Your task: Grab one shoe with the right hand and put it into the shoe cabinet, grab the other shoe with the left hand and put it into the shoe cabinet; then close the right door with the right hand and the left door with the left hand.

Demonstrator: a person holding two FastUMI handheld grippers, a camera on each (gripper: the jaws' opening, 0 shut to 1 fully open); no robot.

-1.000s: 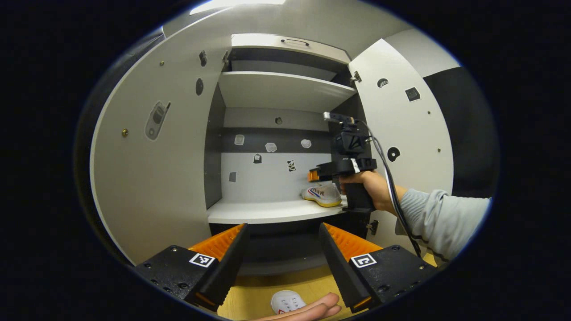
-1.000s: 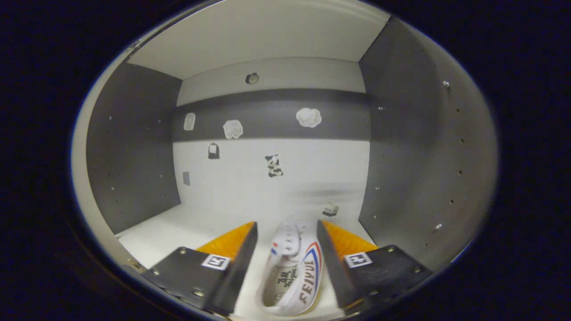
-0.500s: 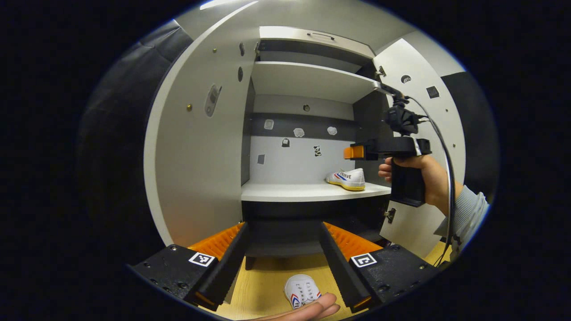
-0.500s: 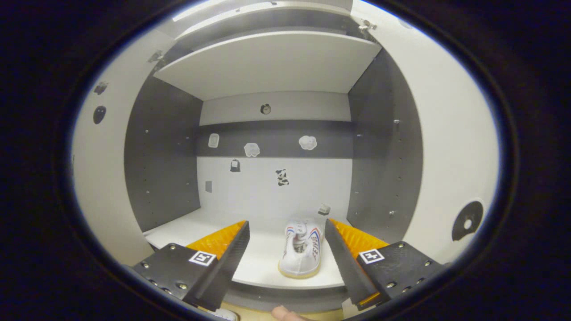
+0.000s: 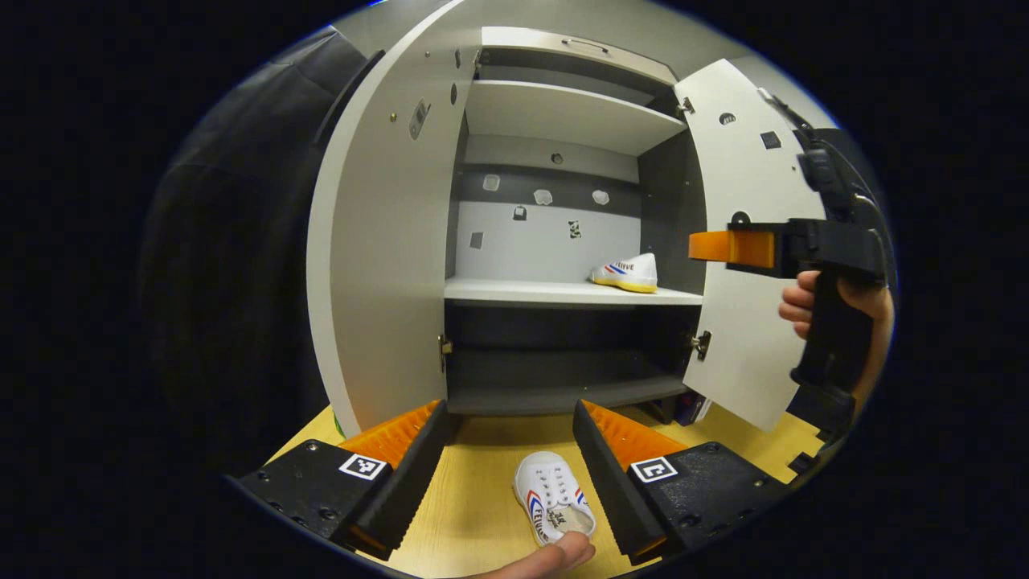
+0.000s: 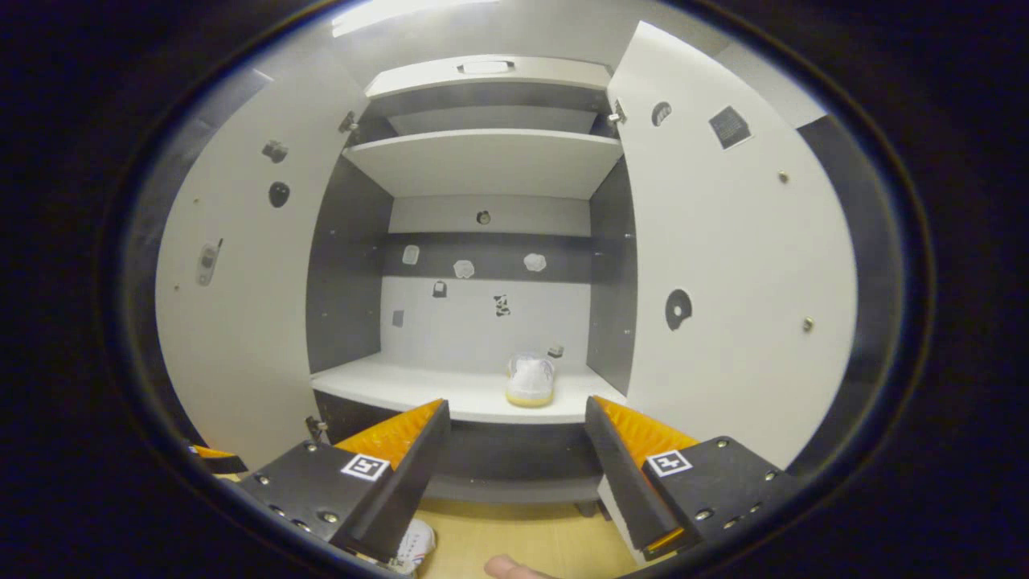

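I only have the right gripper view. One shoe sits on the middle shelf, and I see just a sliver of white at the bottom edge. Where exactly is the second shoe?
Observer: The second shoe lies on the wooden floor in front of the cabinet. It is seen between the left gripper's open fingers and is not gripped.
Operator: Which way does it point?
Observer: Toe toward the cabinet, heel toward the camera.
Operator: Is my right gripper out of the cabinet?
Observer: Yes. In the left gripper view the right gripper hangs in front of the open right door, outside the shelves.
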